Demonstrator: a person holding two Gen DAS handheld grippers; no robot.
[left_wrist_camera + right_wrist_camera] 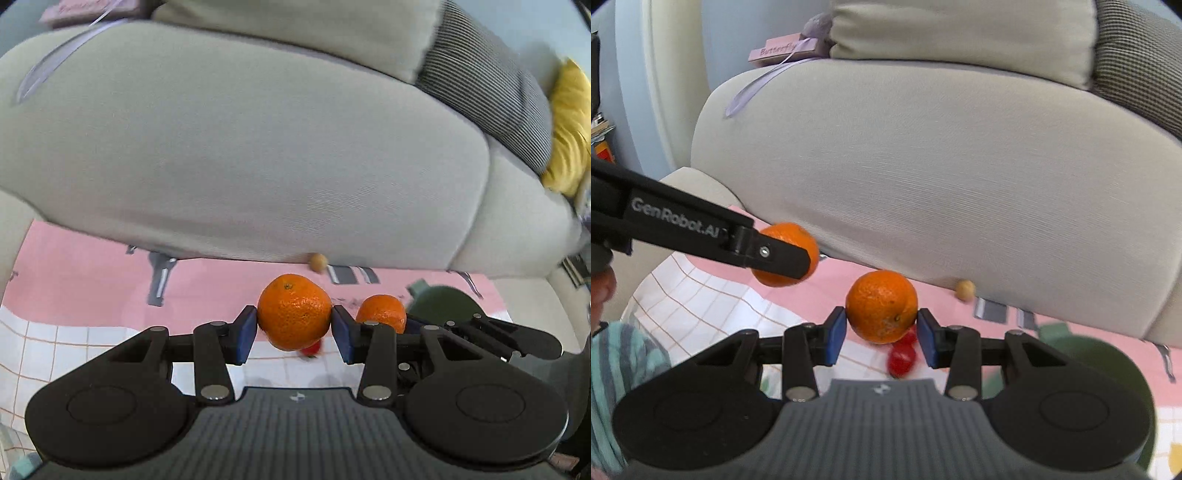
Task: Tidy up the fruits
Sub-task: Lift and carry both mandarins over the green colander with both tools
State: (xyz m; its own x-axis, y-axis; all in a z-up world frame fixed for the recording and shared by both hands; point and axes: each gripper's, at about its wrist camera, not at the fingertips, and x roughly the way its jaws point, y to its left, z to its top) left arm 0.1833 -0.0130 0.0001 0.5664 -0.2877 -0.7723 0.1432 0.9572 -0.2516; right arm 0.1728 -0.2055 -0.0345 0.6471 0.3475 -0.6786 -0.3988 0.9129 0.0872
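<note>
My left tongs (294,329) are clamped on an orange (294,311), blue pads (246,335) pressing both its sides, fruit lifted clear of the surface. My right tongs (881,331) are clamped on a second orange (881,305) the same way, also in the air.

Landmark: the beige sofa cushion (240,147). Both oranges hang just in front of its lower edge, over the pink mat (92,266). From the left wrist view the second orange sits just right of the first, a bit lower. From the right wrist view the left tongs come in from the left side, with their orange partly hidden behind the black finger.

Small tan round thing (965,289) lies right at the cushion's bottom edge; can't tell what it is. Red fruits (902,357) sit below the cushion on the white grid cloth (701,302), under my right tongs; blurred, kind unclear. Dark green bowl (1089,354) is below the cushion's right end. Pink box (786,48) with purple ribbon rests on top of the cushion at its left. Striped sleeve (617,362) at the lower left edge.
</note>
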